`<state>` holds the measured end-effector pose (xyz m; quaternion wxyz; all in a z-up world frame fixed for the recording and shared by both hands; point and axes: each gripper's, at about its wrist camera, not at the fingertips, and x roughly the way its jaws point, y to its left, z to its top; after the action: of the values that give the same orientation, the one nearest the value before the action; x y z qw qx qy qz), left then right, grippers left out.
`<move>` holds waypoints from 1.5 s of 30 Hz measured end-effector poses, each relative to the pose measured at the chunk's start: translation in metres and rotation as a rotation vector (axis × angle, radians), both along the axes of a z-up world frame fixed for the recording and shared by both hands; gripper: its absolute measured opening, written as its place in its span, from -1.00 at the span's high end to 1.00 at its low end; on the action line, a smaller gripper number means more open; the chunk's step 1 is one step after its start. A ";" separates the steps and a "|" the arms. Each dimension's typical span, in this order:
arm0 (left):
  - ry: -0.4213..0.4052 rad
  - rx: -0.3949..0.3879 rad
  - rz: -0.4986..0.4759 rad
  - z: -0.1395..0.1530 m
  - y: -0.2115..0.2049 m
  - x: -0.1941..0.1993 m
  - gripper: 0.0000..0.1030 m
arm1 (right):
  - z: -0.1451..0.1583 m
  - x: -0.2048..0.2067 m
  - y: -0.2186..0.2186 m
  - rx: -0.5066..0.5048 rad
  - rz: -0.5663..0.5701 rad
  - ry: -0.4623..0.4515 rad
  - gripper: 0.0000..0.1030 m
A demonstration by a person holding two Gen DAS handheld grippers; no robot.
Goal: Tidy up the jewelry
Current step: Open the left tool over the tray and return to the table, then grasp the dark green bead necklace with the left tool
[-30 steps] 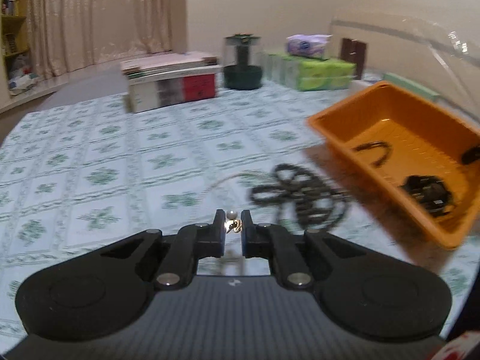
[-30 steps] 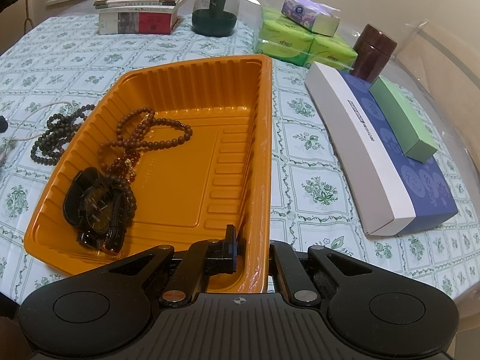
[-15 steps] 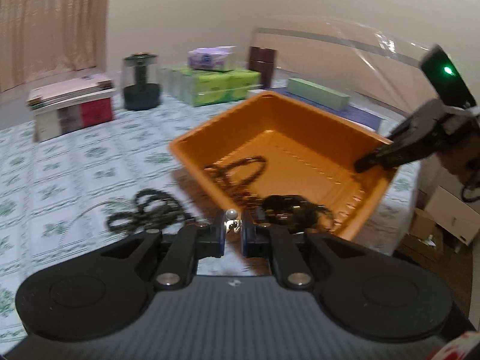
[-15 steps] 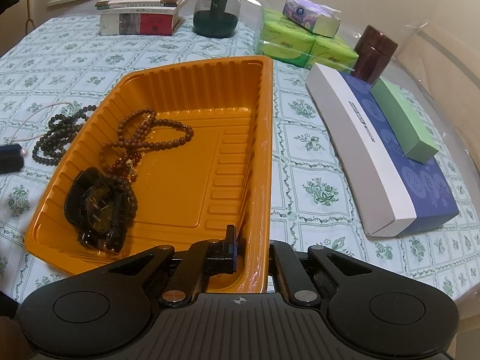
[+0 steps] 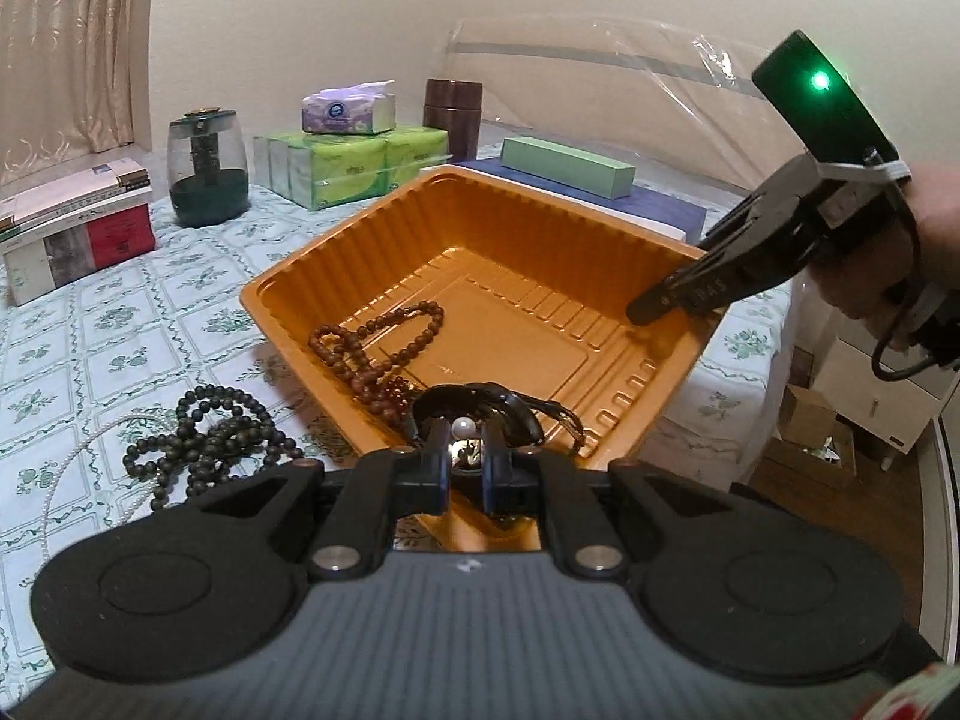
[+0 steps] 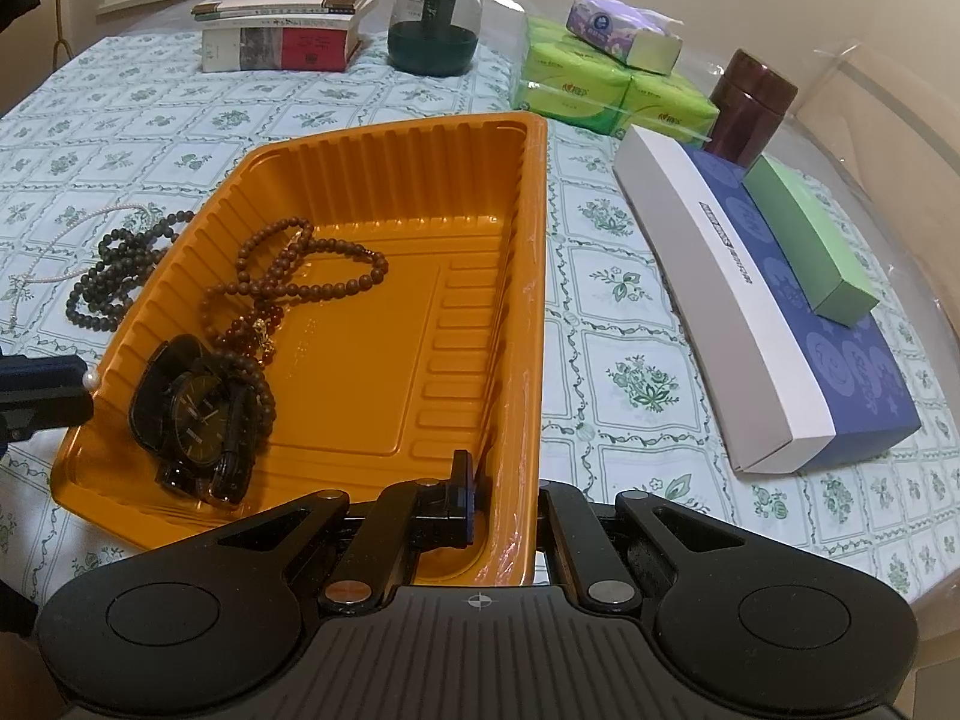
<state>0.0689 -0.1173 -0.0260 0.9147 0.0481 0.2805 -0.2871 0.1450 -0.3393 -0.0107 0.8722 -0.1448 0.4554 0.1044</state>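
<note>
A: What does the left gripper hold?

B: Its jaws are nearly closed on a small pearl piece, with 1 white bead showing above the tips. In the left wrist view it sits at the lower centre of the frame, just above the near rim of the orange tray. What hangs under the bead is too small to tell.

A: How will it handle?

B: Probably very light, smooth and slippery, and any clasp looks delicate. A soft pinch on the metal part beside the bead seems safer than on the round bead itself.

A: And the right gripper?

B: It clamps the tray's wall at the lower centre of the right wrist view, 1 finger inside and 1 outside. The thin plastic likely bends easily.

A: What is in the tray?

B: A brown bead string and a black watch, both in the left half; the right half is bare. At the left of the frame, on the tablecloth beside the tray, lie a dark bead string and a thin pearl chain.
</note>
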 end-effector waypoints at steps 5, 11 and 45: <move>-0.014 0.014 -0.011 0.000 -0.008 -0.003 0.82 | 0.000 0.000 0.000 0.001 -0.001 0.000 0.91; -0.030 0.026 0.024 -0.001 -0.001 -0.007 0.38 | 0.000 0.000 0.000 0.001 -0.001 0.000 0.91; 0.042 0.124 0.464 -0.031 0.137 0.025 0.39 | -0.001 0.000 0.001 -0.008 0.001 0.003 0.91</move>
<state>0.0941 0.0198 -0.0570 0.9454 0.0324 0.3200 -0.0525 0.1448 -0.3383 -0.0119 0.8708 -0.1484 0.4571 0.1035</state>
